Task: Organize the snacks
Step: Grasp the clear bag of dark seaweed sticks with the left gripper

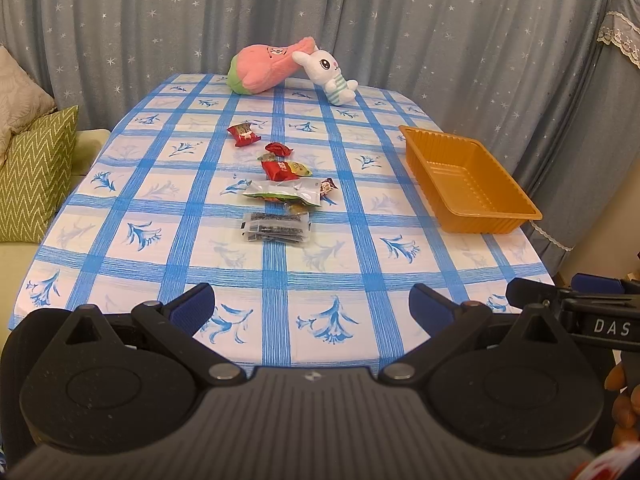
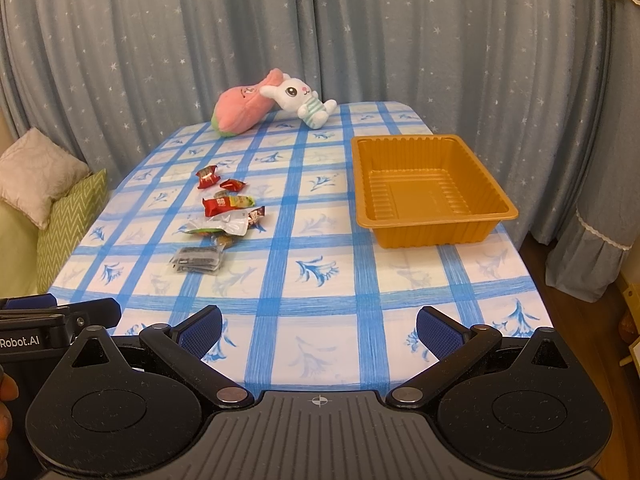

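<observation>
Hovering at the table's (image 1: 120, 208) near edge, your left gripper (image 1: 312, 308) has its fingers (image 1: 192, 306) spread wide and holds nothing; your right gripper (image 2: 319, 330) sits just beside it, at 3 o'clock from it, fingers (image 2: 200, 330) equally wide and bare. From the left wrist view the snacks (image 1: 280, 184) lie scattered at 12 o'clock, mid-table on the blue checked cloth: a clear pack of dark strips (image 1: 276, 227) nearest you, a silver pouch (image 1: 284, 191) just behind it, touching a small brown sweet (image 1: 329, 186) at its 3 o'clock end, then a red packet (image 1: 278, 170), a red sweet (image 1: 279, 149), and a red wrapper (image 1: 243, 134) a little apart at 11 o'clock. An orange tray (image 1: 460, 148) stands at 2 o'clock near the table's right edge, well apart from the snacks, nothing inside it. In the right wrist view that tray (image 2: 400, 148) lies at 1 o'clock and the snacks (image 2: 220, 216) at 11 o'clock. At the far edge a pink plush (image 1: 264, 68) and a white rabbit (image 1: 328, 72) lean together. Cushions (image 1: 36, 168) sit at 9 o'clock beside the table.
</observation>
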Available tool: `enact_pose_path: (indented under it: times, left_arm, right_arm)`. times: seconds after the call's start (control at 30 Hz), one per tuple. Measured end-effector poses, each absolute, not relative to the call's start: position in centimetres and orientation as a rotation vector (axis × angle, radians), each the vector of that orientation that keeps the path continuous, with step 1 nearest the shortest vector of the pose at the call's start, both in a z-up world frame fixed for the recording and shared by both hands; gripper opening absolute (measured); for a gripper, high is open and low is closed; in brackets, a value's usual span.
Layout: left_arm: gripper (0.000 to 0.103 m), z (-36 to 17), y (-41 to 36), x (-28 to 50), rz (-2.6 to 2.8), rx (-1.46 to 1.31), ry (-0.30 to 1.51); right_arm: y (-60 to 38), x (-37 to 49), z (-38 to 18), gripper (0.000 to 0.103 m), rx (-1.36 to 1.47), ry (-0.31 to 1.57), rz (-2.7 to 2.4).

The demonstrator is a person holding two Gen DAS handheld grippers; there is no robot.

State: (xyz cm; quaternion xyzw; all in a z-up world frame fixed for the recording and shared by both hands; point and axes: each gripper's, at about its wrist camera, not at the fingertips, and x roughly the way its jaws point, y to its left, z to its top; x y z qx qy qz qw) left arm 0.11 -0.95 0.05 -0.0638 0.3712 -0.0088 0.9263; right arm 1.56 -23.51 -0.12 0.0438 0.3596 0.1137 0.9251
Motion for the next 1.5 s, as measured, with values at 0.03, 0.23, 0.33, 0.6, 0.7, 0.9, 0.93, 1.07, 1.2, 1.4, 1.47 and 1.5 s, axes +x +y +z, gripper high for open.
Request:
enact_pose_path:
  times: [0.03, 0.23, 0.33, 0.6, 0.7, 0.9, 0.93, 1.07, 1.2, 1.4, 1.47, 1.5]
  left_arm:
    - [0.103, 0.1, -1.0, 0.1, -0.017, -0.131, 0.761]
    - [0.103, 0.1, -1.0, 0.1, -0.021, -0.133, 0.761]
    - [0.103, -0.1, -1.2, 0.8, -0.023, -0.136, 0.766]
    - [0.103, -2.4, 0.7, 5.3, -0.040, -0.119, 0.801]
    - [0.102, -3.4, 1.4, 7.8, -0.077, -0.042, 0.818]
    - [0.097, -6.1, 3.0, 12.6, -0.168, 0.102, 0.866]
    - [0.097, -6.7, 3.2, 13.4, -0.191, 0.121, 0.872]
    - [0.096, -8.4, 3.6, 16.0, -0.313, 0.192, 0.862]
    - [0.091, -10.0, 3.3, 18.5, -0.419, 0.274, 0.847]
    - [0.082, -12.1, 2.8, 21.4, -0.571, 0.357, 0.844]
    - [0.077, -12.6, 2.9, 22.0, -0.612, 0.353, 0.850]
    - [0.075, -12.8, 3.0, 22.3, -0.633, 0.347, 0.852]
  right_arm:
    - [-23.5, 1.6, -0.1, 0.103, 0.088, 0.737, 0.233]
    - [-23.6, 1.7, -0.3, 0.103, 0.097, 0.726, 0.233]
    - [-22.9, 2.2, -0.6, 0.103, 0.110, 0.721, 0.238]
    - [-22.6, 4.9, -2.3, 0.102, 0.129, 0.720, 0.265]
    - [-22.3, 6.6, -3.5, 0.102, 0.128, 0.732, 0.274]
    - [-21.2, 10.1, -5.8, 0.097, 0.134, 0.740, 0.313]
    - [-21.0, 10.7, -6.2, 0.092, 0.138, 0.746, 0.322]
    - [-20.0, 13.1, -7.9, 0.083, 0.136, 0.769, 0.341]
    - [-19.2, 15.1, -9.5, 0.082, 0.140, 0.794, 0.351]
    - [-18.4, 16.8, -11.4, 0.080, 0.148, 0.835, 0.361]
    - [-18.2, 17.1, -11.8, 0.080, 0.145, 0.841, 0.361]
    - [-18.2, 17.3, -12.0, 0.080, 0.141, 0.843, 0.360]
